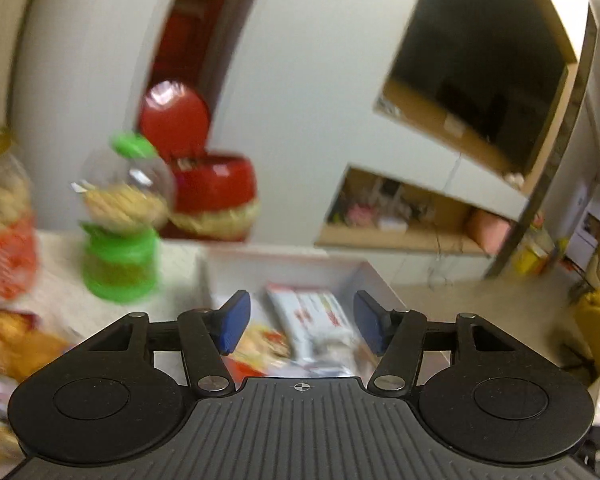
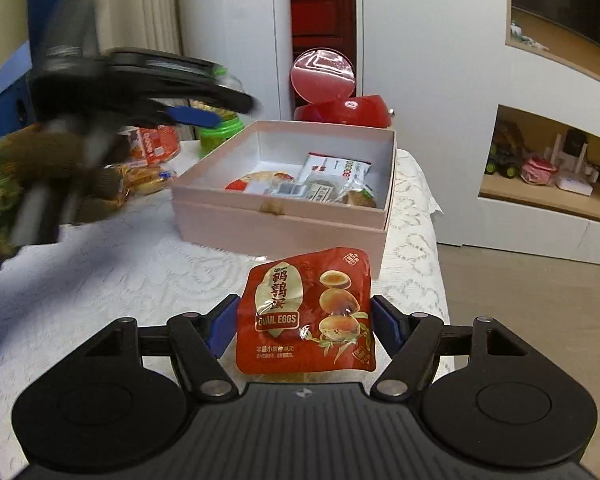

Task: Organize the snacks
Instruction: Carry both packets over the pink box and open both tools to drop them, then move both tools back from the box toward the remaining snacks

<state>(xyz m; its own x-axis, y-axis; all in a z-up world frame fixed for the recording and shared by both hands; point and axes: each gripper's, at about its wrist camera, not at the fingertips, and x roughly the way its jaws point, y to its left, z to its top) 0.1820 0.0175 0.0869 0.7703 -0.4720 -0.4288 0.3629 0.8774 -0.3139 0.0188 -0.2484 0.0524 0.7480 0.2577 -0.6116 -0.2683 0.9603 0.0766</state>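
Quail-egg packet [image 2: 306,316] is gripped upright in the right gripper [image 2: 305,330] jaws, ready for the box [image 2: 284,216], while the left gripper [image 1: 300,326] jaws are held open and empty.

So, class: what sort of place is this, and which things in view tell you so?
Most likely a living room at home: a lace tablecloth covers the table, a wall shelf holds toys and oddments, and a dark television hangs above.

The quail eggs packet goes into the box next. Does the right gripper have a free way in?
Probably yes. The right gripper holds the quail eggs packet, the pink box ahead is open-topped, and the left gripper is off to its left.
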